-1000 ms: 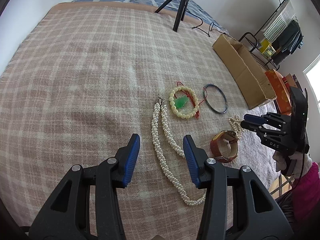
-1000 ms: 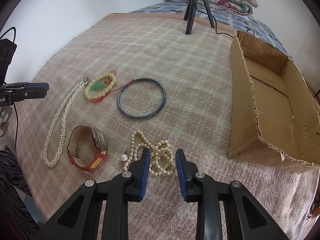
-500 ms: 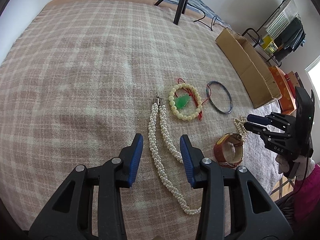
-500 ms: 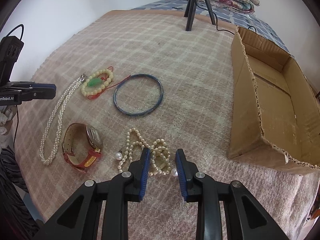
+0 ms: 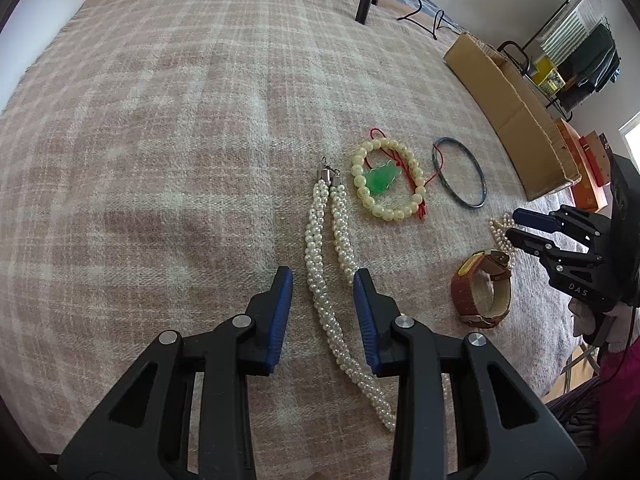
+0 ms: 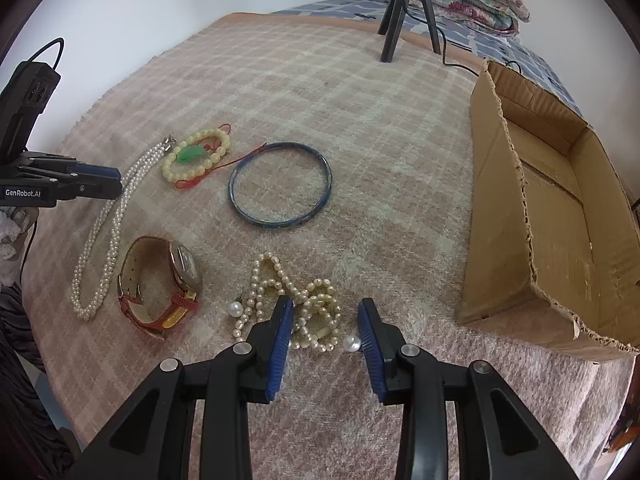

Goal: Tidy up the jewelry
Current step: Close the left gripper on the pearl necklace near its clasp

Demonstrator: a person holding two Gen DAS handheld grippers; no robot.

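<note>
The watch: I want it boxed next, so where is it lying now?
In the right wrist view the watch lies low on the left, between the long pearl rope and the tangled pearl strand, below the blue bangle.

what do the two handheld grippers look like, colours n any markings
Both are black plastic clamp-style frames with silver rivets and blue ribbed pads on the fingers. The left gripper shows white "GenRobot.AI" lettering on its side in the right wrist view, plus a black cable looping off its top. The right gripper shows "DAS" on its side.
</note>
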